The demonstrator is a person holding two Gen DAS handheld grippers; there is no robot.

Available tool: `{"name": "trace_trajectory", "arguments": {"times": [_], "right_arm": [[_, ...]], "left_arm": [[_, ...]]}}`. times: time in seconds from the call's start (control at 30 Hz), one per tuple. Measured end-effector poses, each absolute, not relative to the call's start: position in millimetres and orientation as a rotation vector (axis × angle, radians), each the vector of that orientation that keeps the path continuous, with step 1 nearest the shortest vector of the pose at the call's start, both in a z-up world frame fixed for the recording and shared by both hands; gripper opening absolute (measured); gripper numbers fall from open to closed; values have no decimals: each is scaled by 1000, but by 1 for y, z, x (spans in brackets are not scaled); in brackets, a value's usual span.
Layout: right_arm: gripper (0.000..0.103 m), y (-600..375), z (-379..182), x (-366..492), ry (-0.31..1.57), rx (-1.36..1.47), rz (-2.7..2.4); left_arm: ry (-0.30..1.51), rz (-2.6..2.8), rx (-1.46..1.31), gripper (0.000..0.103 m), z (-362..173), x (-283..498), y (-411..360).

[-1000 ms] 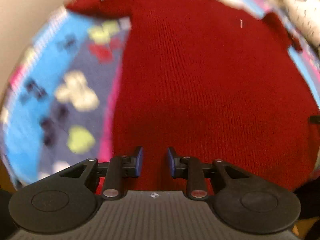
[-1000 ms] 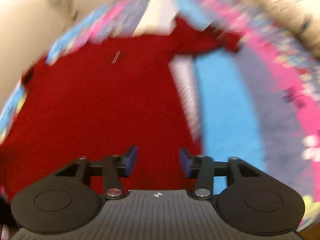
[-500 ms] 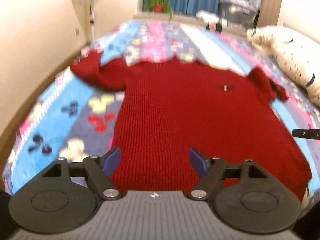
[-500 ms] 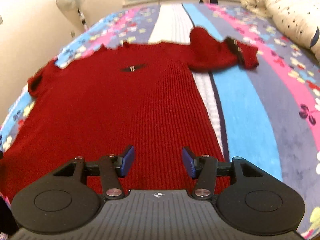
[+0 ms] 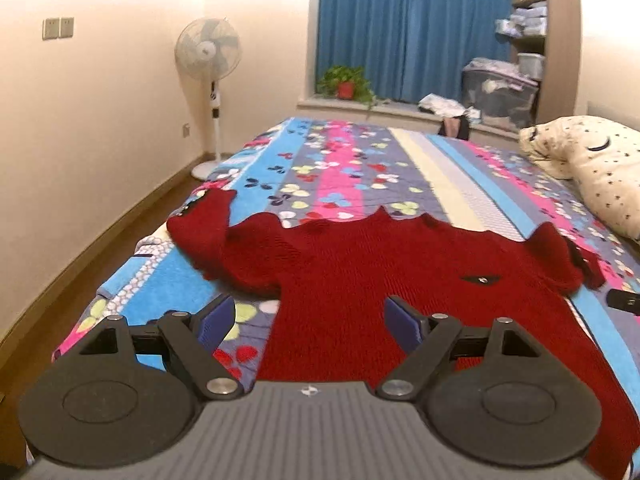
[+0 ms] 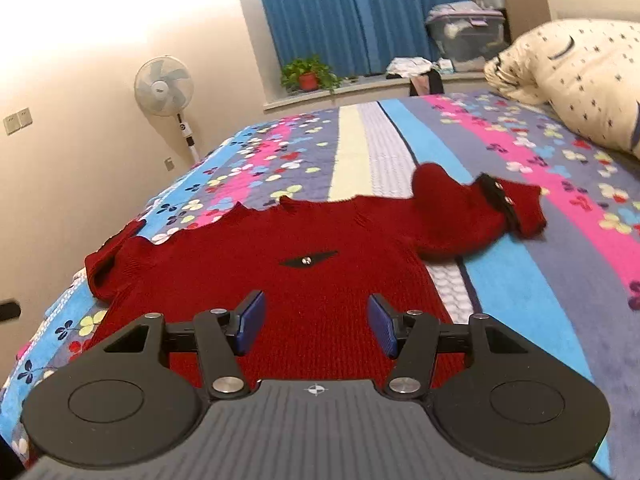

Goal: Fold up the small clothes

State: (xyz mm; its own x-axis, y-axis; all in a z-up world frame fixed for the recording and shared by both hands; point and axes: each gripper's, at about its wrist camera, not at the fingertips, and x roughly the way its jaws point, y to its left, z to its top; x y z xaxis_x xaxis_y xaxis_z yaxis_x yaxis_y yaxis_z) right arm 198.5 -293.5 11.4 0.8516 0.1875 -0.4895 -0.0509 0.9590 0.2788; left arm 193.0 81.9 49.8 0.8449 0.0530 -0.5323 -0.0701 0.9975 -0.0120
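A red knit sweater [image 5: 380, 272] lies flat, front up, on the striped flowered bedspread [image 5: 348, 168], its hem towards me. Its left sleeve [image 5: 204, 228] is bunched near the bed's left edge. The right sleeve [image 6: 472, 216] is crumpled, and its black buttoned cuff shows. My left gripper [image 5: 307, 314] hovers above the sweater's lower left part, its jaws opening wide with nothing between them. Over the lower middle of the sweater [image 6: 280, 280] my right gripper [image 6: 316, 314] also has opening jaws, likewise with nothing between the blue pads.
A cream star-print pillow [image 5: 592, 168] lies at the bed's right side. Left of the bed are bare floor, a wall and a standing fan [image 5: 208, 52]. A windowsill with a potted plant [image 5: 346, 84] and storage boxes stand beyond the bed's far end.
Both grippers have lifted off the sweater and tipped upward, so the whole bed and room now show. The left jaws went from nearly shut to wide; the right jaws widened slightly.
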Motion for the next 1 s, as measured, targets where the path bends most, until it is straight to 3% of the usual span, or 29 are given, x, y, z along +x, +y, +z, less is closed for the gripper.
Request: {"name": "trace_trajectory", "arguments": {"times": [0.27, 0.47, 0.5, 0.53, 0.6, 0.73, 1.0], "right_arm": [[58, -260, 46, 265, 489, 176, 180], [57, -248, 28, 307, 459, 179, 179], [52, -245, 22, 311, 485, 167, 167], [47, -243, 18, 316, 504, 165, 162], [40, -242, 13, 322, 509, 190, 180], [2, -243, 8, 332, 521, 194, 194], [3, -250, -3, 344, 584, 204, 213]], "left_arm": [[597, 96, 16, 86, 56, 267, 98], [531, 178, 8, 68, 56, 334, 121], [528, 198, 2, 56, 55, 349, 126], [539, 214, -4, 33, 54, 367, 132], [572, 221, -4, 4, 47, 398, 141], [618, 280, 70, 7, 22, 460, 153], [755, 375, 118, 32, -38, 548, 177]]}}
